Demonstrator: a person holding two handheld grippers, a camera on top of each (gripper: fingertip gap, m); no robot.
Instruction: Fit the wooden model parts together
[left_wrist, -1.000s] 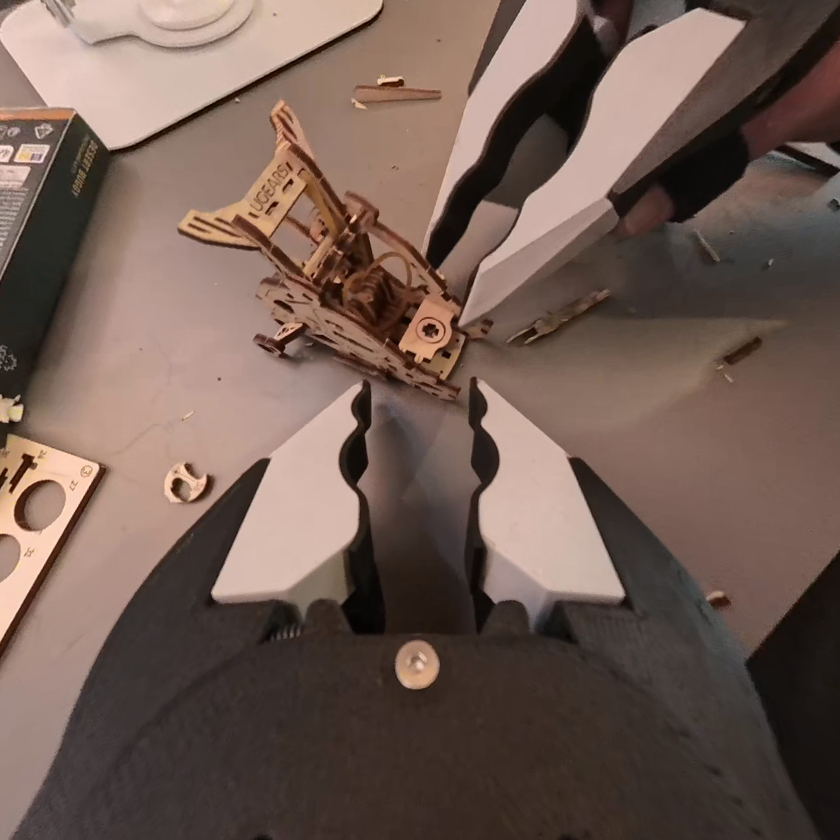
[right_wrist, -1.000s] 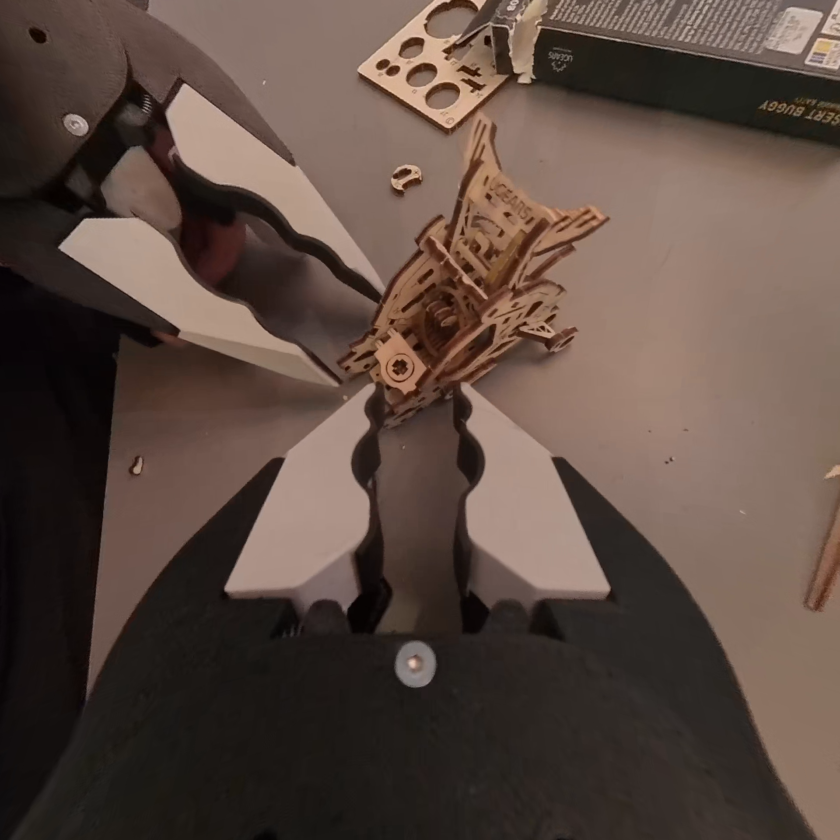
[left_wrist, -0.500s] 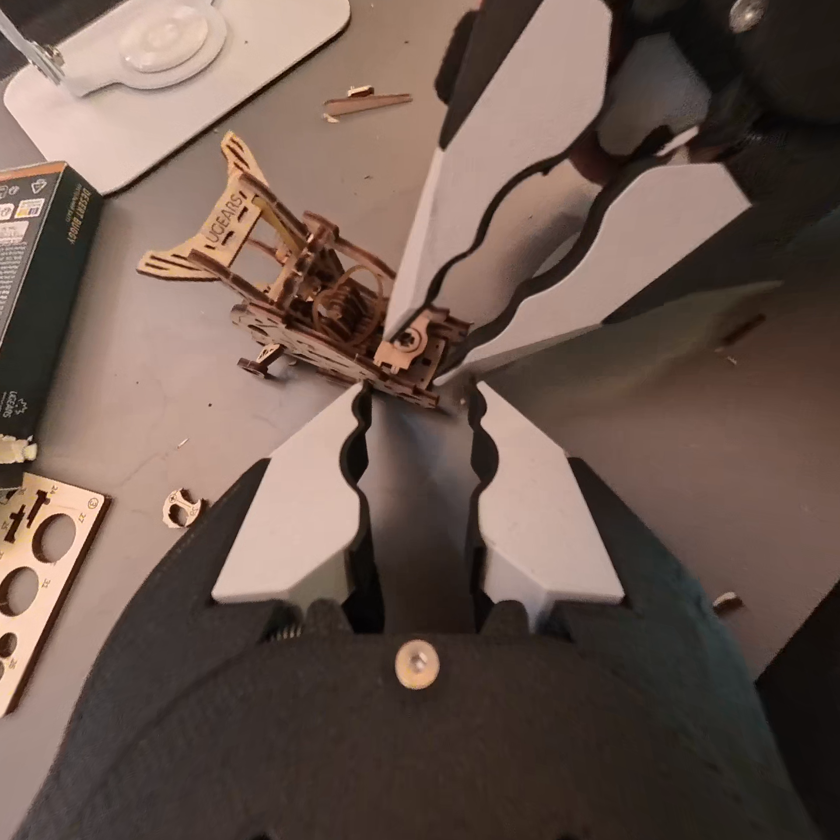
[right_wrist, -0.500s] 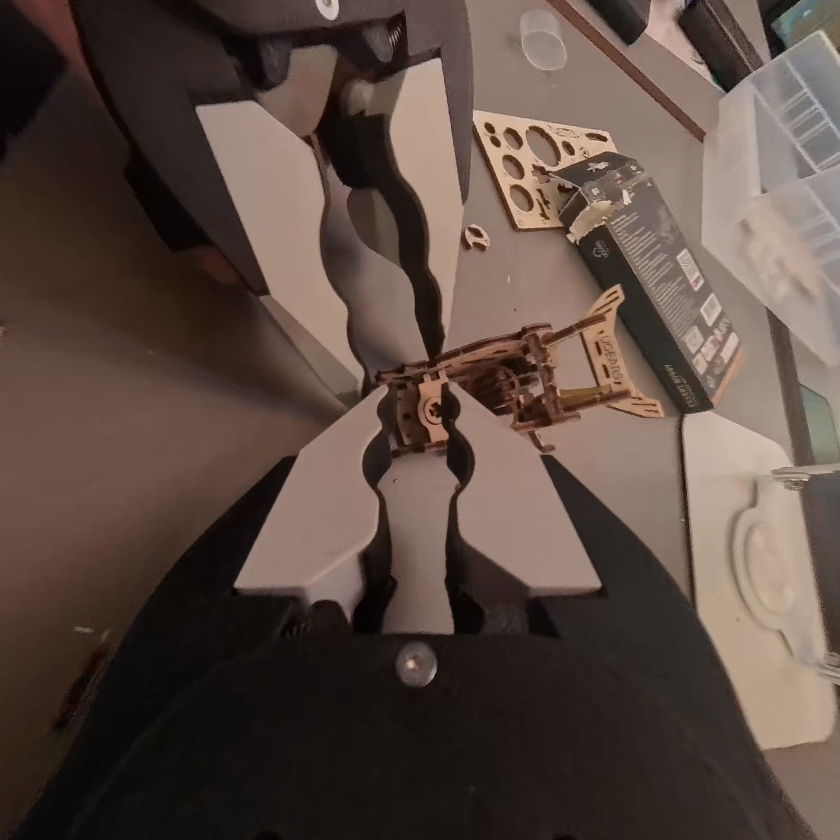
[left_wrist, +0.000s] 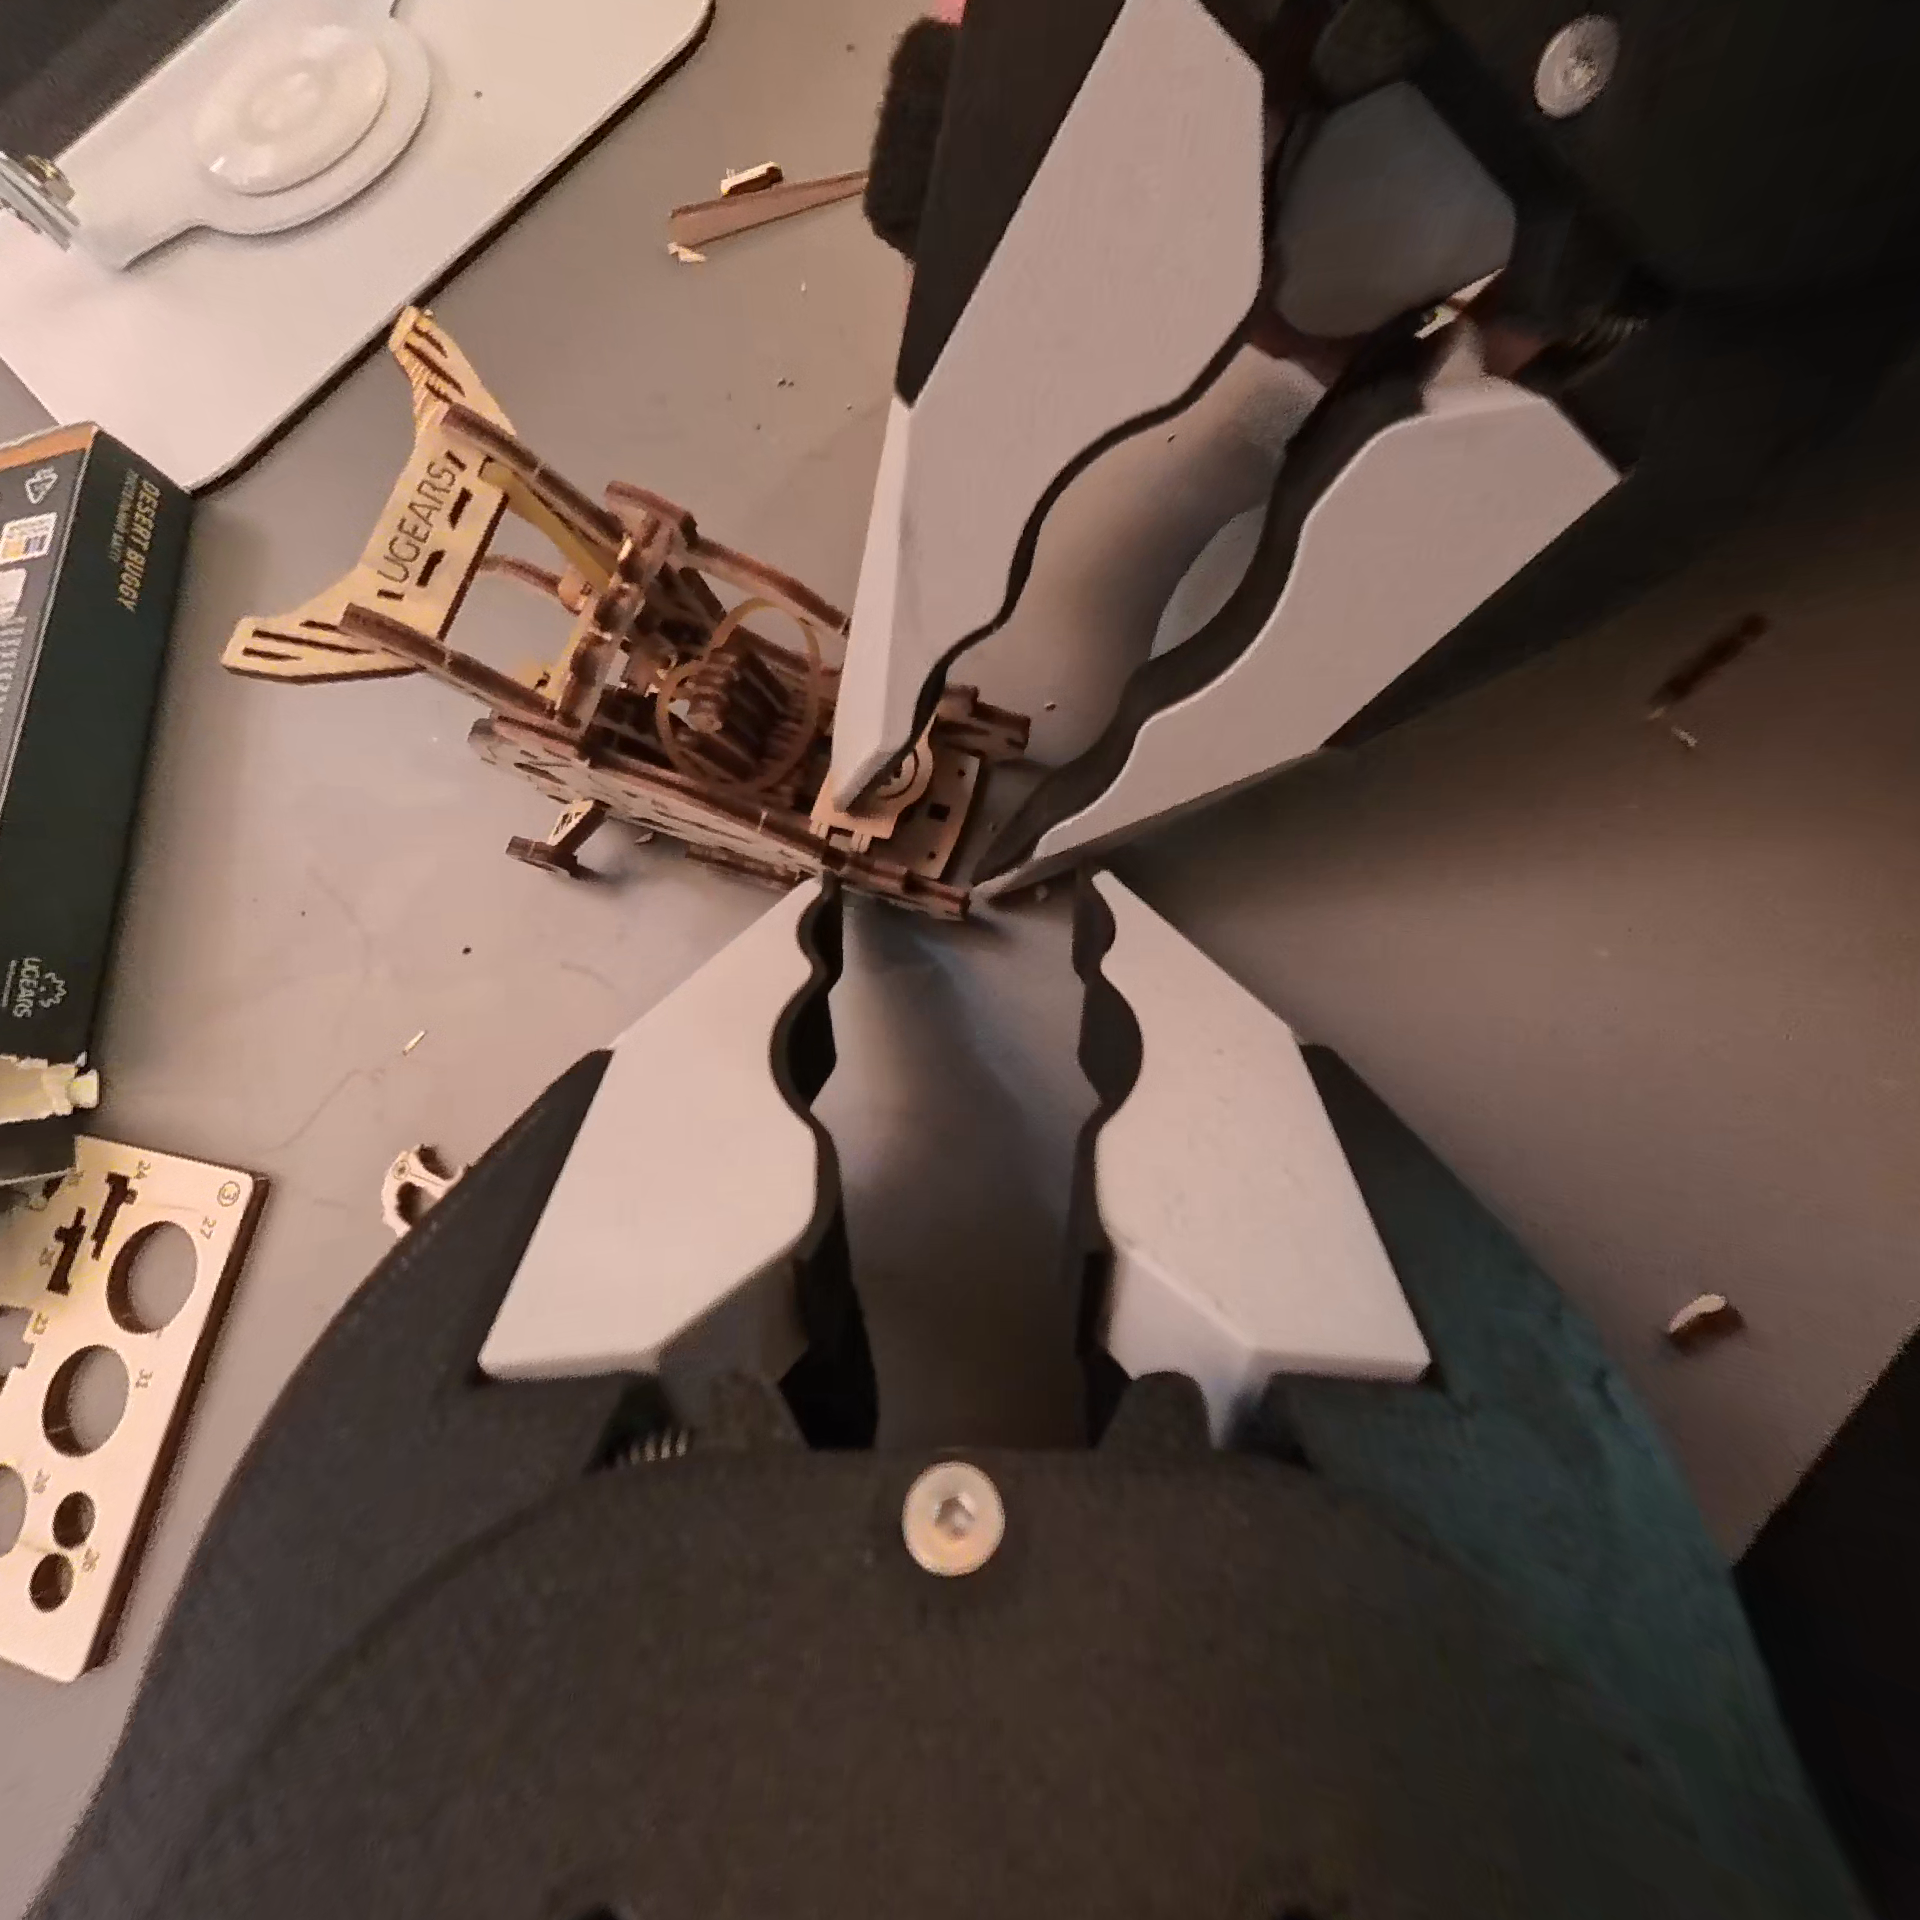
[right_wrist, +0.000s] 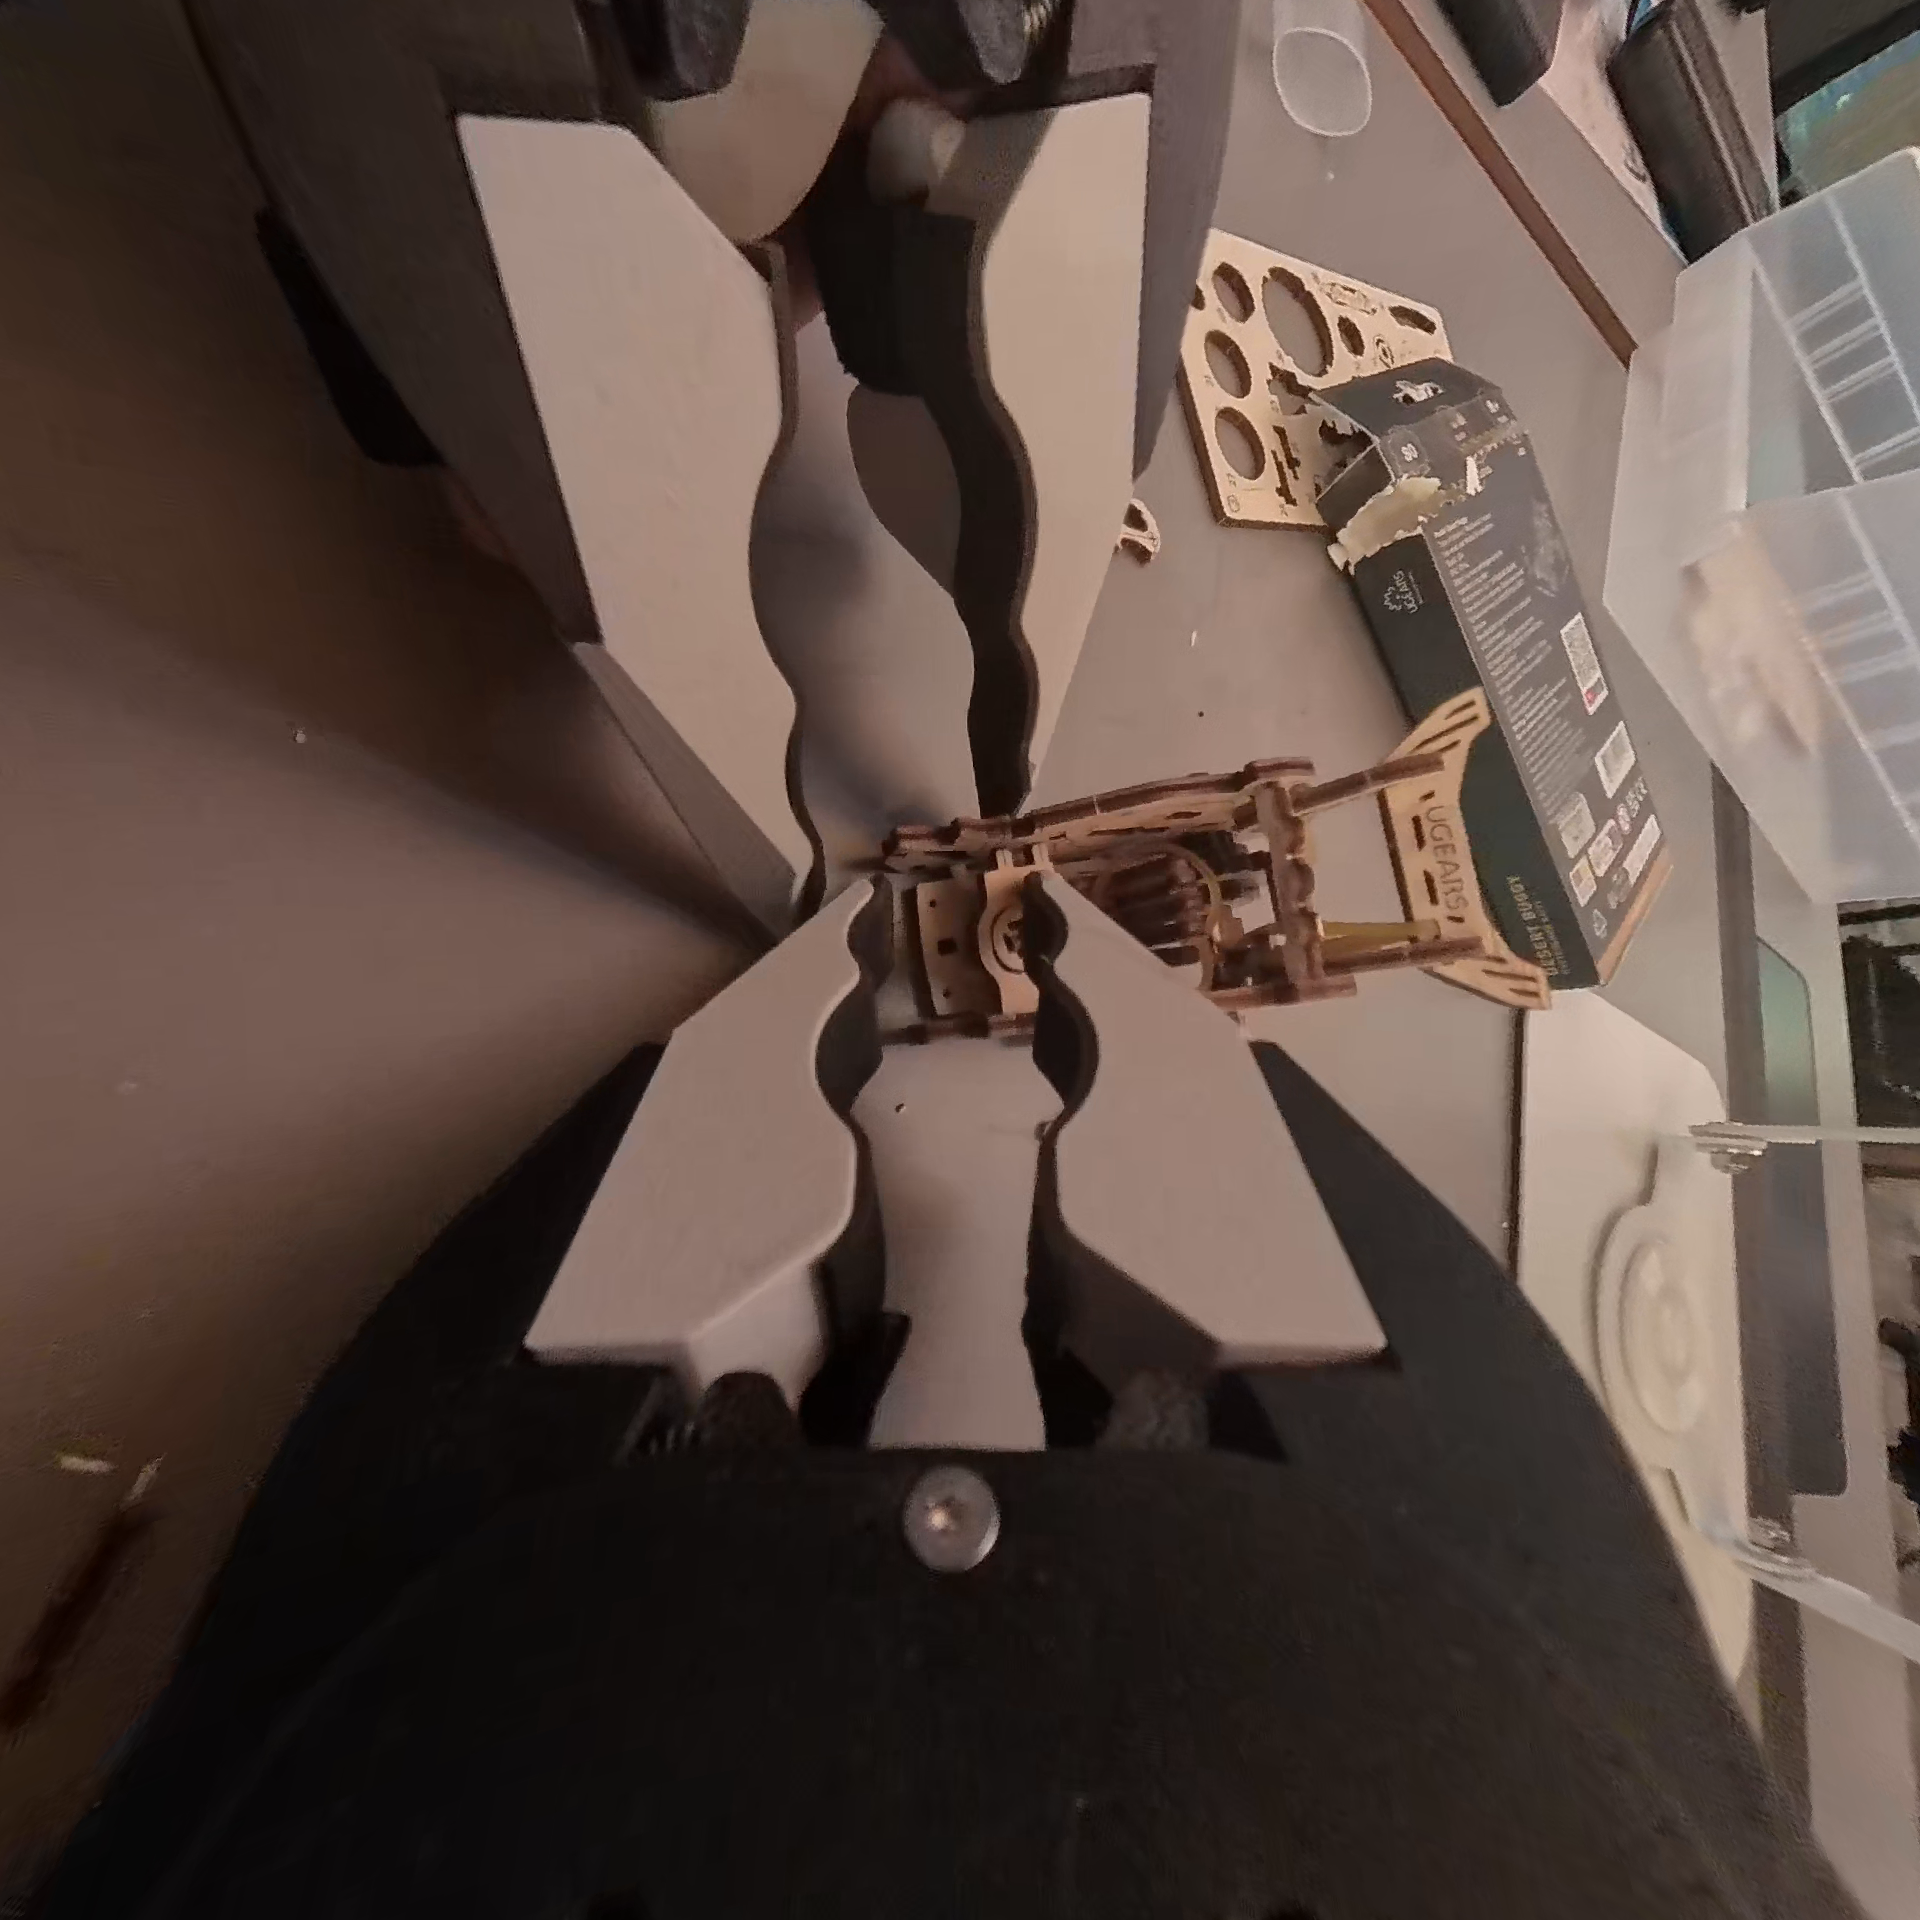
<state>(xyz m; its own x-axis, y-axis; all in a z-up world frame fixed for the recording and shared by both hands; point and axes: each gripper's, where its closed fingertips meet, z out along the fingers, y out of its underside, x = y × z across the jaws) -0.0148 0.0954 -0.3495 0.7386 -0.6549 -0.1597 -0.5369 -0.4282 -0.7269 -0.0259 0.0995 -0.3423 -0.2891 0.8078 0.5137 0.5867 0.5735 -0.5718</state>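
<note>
The wooden model (left_wrist: 665, 717), a half-built little buggy frame with a gear cluster inside, sits on the grey table (left_wrist: 343, 935) between the 2 grippers. The right gripper (right_wrist: 945, 914) comes in at the model's near end with its 2 fingers set narrowly around the end plate and its round hub; one pad lies against the hub side, but whether the other pad presses the wood I cannot tell. From the left wrist view this same gripper (left_wrist: 925, 831) reaches down from the upper right, its tips at that end plate. The left gripper (left_wrist: 956, 894) stands wide, nothing between its fingers, its tips just beside the model's lower edge rail. A dark product box (left_wrist: 73, 727) lies to one side, a punched-out plywood sheet (left_wrist: 114, 1382) near it, a small loose wooden ring (left_wrist: 416, 1174) on the table, and scattered splinters around
</note>
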